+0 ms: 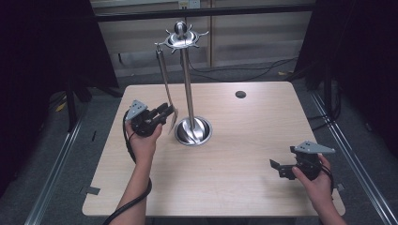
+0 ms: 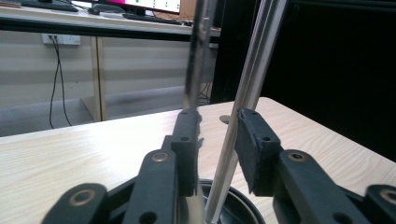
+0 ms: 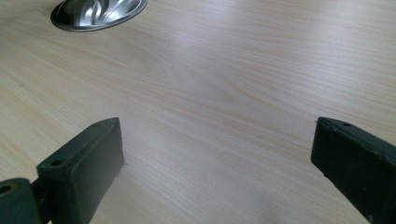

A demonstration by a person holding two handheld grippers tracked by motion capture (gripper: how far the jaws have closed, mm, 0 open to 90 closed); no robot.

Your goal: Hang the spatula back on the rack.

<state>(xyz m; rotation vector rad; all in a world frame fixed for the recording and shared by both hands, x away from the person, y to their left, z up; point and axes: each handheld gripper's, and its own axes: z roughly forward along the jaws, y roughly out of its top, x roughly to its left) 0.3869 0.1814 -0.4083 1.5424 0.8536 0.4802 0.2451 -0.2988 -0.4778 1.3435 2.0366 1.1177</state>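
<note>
At the left of the high view a hand holds the left gripper (image 1: 165,114) above the table (image 1: 244,140), its jaws pointing right at the foot of the stand (image 1: 189,93); a spatula (image 1: 167,86) hangs from a hook on the stand's crown (image 1: 182,40), its handle slanting down to the blade just beside the jaws; in the left gripper view the handle (image 2: 198,51) runs down along the inner face of the left-hand jaw, and the pole (image 2: 243,112) crosses the gap behind it; the jaws stand partly apart, the right-hand pad clear of the spatula, so nothing is clamped; whether the left-hand pad touches the handle I cannot tell.

In the middle the stand is upright on its round steel base (image 1: 193,131), near the left half of the table; a small dark hole (image 1: 240,94) sits in the tabletop toward the far right.

At the right a second hand holds the right gripper (image 1: 276,168) low over the near right corner, well apart from the stand, pointing left; in the right gripper view its jaws are spread wide with bare wood (image 3: 224,116) between them, and the base (image 3: 98,14) shows at the top left.
</note>
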